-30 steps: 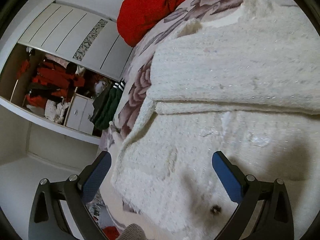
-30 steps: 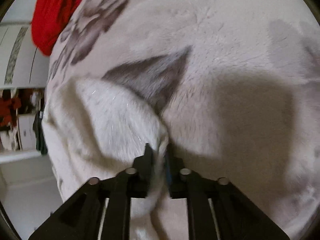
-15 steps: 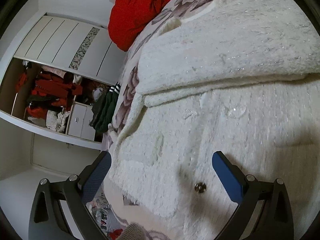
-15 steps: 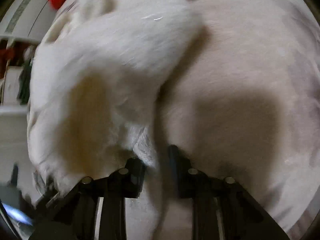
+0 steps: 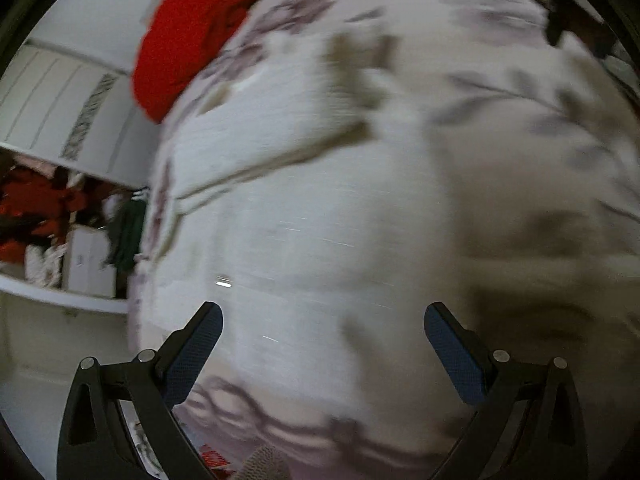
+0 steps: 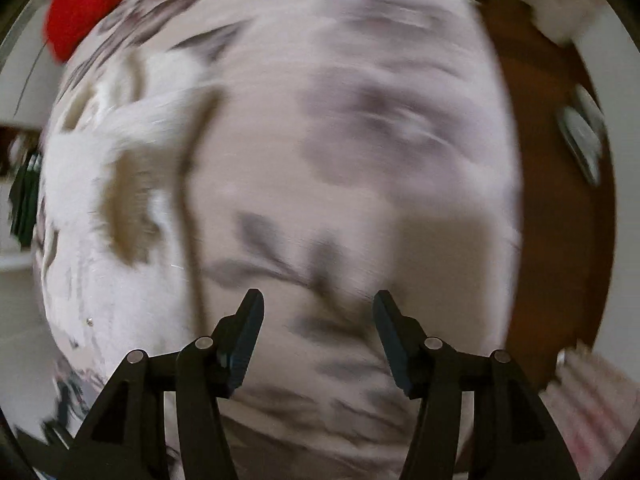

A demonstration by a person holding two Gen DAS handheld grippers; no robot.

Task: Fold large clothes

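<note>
A white fuzzy knit garment (image 5: 304, 216) lies folded on a bed with a floral cover (image 5: 500, 60). Both views are motion-blurred. My left gripper (image 5: 320, 320) is open and empty, just above the garment's near part. In the right wrist view the garment (image 6: 80, 208) lies at the left, and my right gripper (image 6: 318, 304) is open and empty over the bare floral cover (image 6: 360, 140), to the right of the garment.
A red blanket (image 5: 192, 36) is heaped at the head of the bed. An open wardrobe (image 5: 36, 216) with clothes stands at the left. A brown wooden floor (image 6: 560, 220) runs along the bed's right edge.
My right gripper has opened and let go of the garment, then moved right over the bare cover. The left gripper stays open and has swung over the garment.
</note>
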